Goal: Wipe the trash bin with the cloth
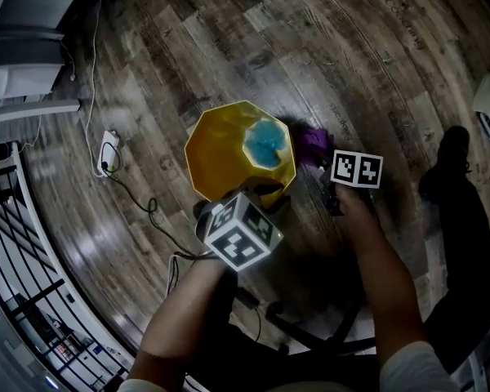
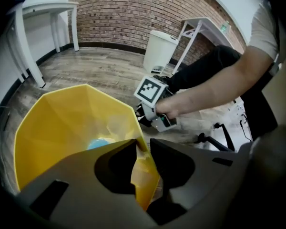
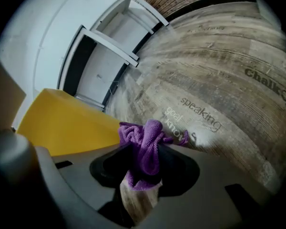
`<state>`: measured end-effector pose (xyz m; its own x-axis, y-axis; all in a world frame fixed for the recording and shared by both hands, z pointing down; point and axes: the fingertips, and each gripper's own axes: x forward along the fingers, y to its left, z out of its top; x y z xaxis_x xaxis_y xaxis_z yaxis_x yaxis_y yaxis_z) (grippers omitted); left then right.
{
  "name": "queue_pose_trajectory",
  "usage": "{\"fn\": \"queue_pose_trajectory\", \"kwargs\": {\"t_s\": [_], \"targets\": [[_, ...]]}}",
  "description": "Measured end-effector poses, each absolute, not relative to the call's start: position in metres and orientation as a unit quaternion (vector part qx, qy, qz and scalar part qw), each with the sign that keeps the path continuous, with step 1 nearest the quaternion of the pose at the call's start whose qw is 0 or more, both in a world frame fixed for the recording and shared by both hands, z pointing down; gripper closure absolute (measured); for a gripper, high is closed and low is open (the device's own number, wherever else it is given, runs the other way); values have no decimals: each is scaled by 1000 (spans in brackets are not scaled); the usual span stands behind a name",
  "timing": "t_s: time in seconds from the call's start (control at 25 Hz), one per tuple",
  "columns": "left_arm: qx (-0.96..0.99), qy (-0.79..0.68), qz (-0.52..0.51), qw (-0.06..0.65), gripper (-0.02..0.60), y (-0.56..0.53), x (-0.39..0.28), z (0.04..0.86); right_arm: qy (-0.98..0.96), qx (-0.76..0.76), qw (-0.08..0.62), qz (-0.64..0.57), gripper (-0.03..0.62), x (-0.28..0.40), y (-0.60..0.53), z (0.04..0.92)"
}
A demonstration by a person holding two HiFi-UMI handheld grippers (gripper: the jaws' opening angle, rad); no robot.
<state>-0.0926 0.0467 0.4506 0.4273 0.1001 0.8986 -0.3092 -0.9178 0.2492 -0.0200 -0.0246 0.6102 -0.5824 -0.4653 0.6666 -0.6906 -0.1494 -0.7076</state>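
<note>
The left gripper (image 2: 143, 147) is clamping the near rim of the yellow trash bin (image 1: 220, 149) standing on the floor (image 1: 351, 55), while the right gripper (image 3: 145, 151) is pinching the purple cloth (image 3: 150, 130) just beside the bin's right outer wall.

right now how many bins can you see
2. The yellow bin stands on the wood floor, its rim gripped by the left gripper; a white lidded bin stands farther off, beside a white table near the brick wall. Others could be out of view.
</note>
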Motion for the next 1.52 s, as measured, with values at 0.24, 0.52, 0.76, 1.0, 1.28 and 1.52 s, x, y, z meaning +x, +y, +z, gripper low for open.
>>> {"fn": "queue_pose_trajectory", "kwargs": {"t_s": [0.24, 0.52, 0.76, 1.0, 1.28, 1.52], "targets": [[855, -105, 462, 211, 479, 24, -65, 434, -646, 461, 2, 609, 430, -4, -5, 549], [841, -53, 525, 117, 426, 41, -91, 434, -696, 420, -42, 581, 430, -9, 6, 495], [810, -43, 571, 126, 428, 47, -106, 459, -710, 386, -109, 579, 430, -21, 8, 453], [810, -40, 569, 140, 525, 49, -100, 460, -707, 357, -180, 583, 430, -27, 16, 432], [811, -36, 571, 122, 540, 48, -96, 460, -700, 356, -176, 593, 430, -42, 19, 442], [814, -36, 567, 118, 541, 47, -94, 459, -701, 376, -123, 594, 430, -43, 13, 467]]}}
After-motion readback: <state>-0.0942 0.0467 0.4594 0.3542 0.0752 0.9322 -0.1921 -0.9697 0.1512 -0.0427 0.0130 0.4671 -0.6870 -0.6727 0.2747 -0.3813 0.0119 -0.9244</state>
